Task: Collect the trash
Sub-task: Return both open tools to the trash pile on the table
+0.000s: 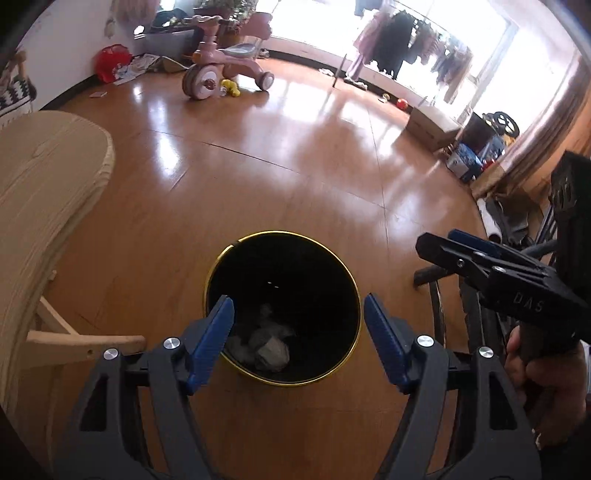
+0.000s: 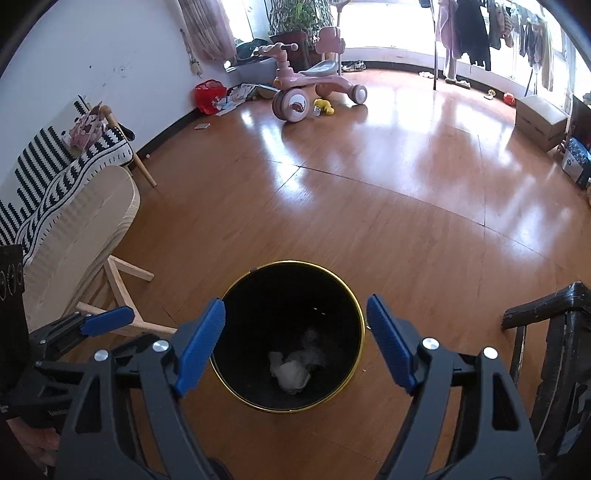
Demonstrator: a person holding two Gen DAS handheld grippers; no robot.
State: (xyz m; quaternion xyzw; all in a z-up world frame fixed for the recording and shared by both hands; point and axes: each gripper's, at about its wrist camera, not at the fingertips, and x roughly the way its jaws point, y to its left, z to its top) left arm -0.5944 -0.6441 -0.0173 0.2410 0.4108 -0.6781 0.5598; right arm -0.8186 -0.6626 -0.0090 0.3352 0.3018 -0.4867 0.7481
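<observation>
The left tongs (image 1: 299, 325) hang above the black bin (image 1: 282, 258), blue pads spread wide apart with nothing between them. The right tongs (image 2: 295, 326) hang over the same bin (image 2: 291, 280) from its other side, likewise spread apart and empty. A hand (image 1: 546, 365) grips the handle of the right tongs, seen just right of the bin in the left wrist view.

The bin stands upright on the wooden floor (image 1: 295, 155), its rim edged in gold. Crumpled white paper trash (image 2: 291, 373) lies at the bottom inside it.

Left of the bin stands a pale wooden tabletop (image 1: 44, 177) on slanted legs; right of it is a dark wooden chair (image 2: 554, 332). Beyond the tabletop sits a striped cushioned seat (image 2: 55, 177).

Far beyond the bin, a pink tricycle (image 2: 306, 85) stands with a yellow toy (image 2: 325, 105) beside its wheel, and clothes hang on a rack (image 2: 465, 33) by the bright window.
</observation>
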